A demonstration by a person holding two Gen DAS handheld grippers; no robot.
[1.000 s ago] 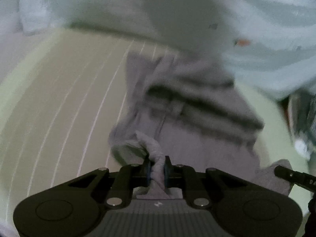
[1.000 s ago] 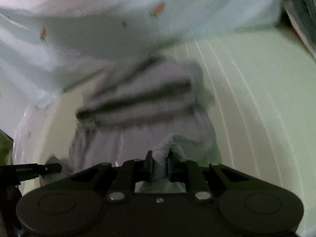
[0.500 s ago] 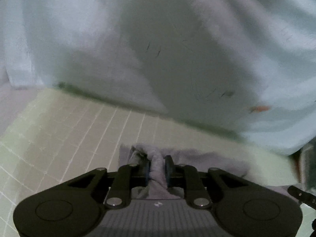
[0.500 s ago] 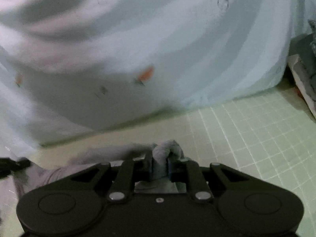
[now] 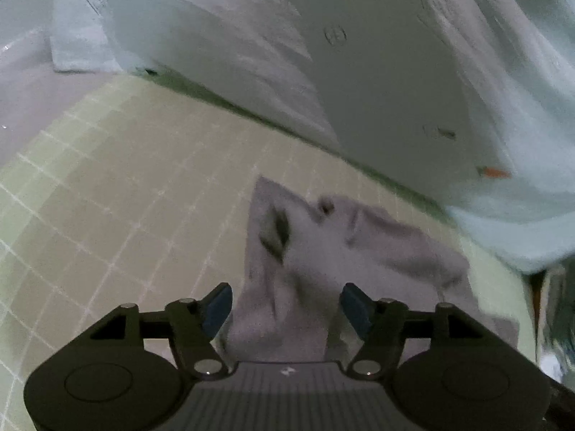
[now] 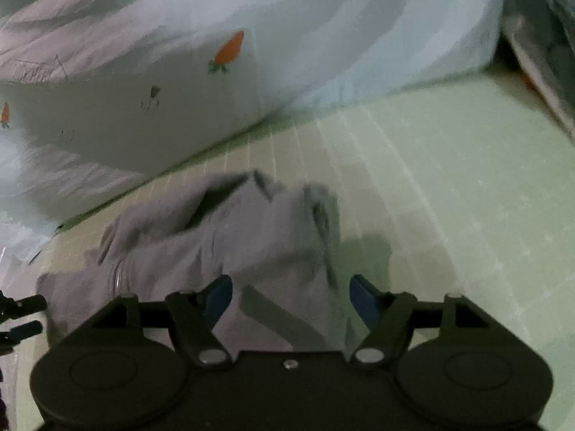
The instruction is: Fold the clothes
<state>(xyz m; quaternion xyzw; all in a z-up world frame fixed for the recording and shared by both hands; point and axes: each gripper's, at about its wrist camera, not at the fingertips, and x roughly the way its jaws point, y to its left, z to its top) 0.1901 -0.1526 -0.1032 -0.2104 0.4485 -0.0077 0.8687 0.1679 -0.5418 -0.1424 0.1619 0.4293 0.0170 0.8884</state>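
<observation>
1. Jaws of both grippers opening now: left gripper point(image 5: 285, 305) and right gripper point(image 6: 290, 298) spread wide, blue pads clear of the cloth, with the grey garment point(image 5: 345, 251) lying loose between and ahead of them.
2. Half a second back, each pair of jaws pinched a bunched corner of that garment; now released on both sides together.
3. Garment dropped onto the green gridded mat point(image 5: 125, 186), rumpled and doubled over itself, just short of the pale carrot-print bedding point(image 6: 230, 50) that rises behind it.
4. Likely meaning for the task: one fold carried across and laid down, cloth now resting on its own weight; probably still needs smoothing or a further fold, since the top layer looks creased and uneven. Blur hides the exact edges.
5. Seen only from the left wrist: the garment's left edge and a pointed corner toward the bedding, bare mat stretching left of the garment, and a dark cluttered strip at the far right of it.
6. Seen only from the right wrist: the garment's right edge with its shadow on the mat, the orange carrot print clearly readable on the bedding, and the tips of the other gripper poking in left of the garment.
</observation>
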